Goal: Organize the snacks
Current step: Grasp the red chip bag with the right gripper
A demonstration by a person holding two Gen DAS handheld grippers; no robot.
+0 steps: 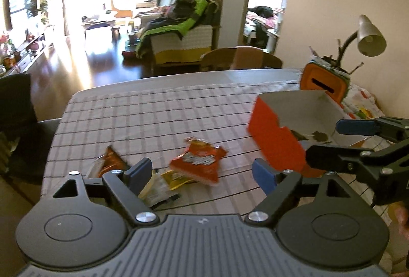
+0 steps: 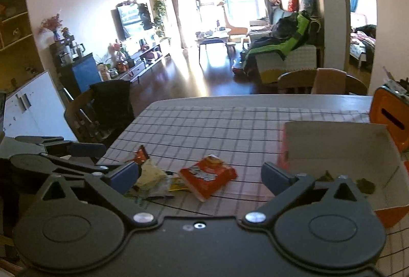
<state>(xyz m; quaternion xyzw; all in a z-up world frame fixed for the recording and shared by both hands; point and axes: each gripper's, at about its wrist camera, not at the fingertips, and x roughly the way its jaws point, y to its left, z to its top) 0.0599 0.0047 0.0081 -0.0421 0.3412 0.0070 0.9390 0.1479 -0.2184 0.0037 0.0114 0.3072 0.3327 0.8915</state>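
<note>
Orange and white, an open cardboard box (image 1: 276,139) sits at the right of the left wrist view on a checked tablecloth (image 1: 153,111), with a few dark bits lying on its pale floor. In the lower middle of that view an orange snack packet (image 1: 198,162) lies flat on the cloth, a yellow packet (image 1: 173,178) touching its lower left edge and a pale crumpled wrapper (image 1: 153,190) just beside that. A smaller orange packet (image 1: 111,162) lies to the left, apart from the pile.

The left gripper (image 1: 202,172) has its jaws spread wide over the pile with nothing gripped between them. The right gripper (image 2: 202,174) is also spread wide and empty in its own view; the orange snack packet lies between its blue fingers (image 2: 122,176), touching neither, and the box is at the right edge.
</note>
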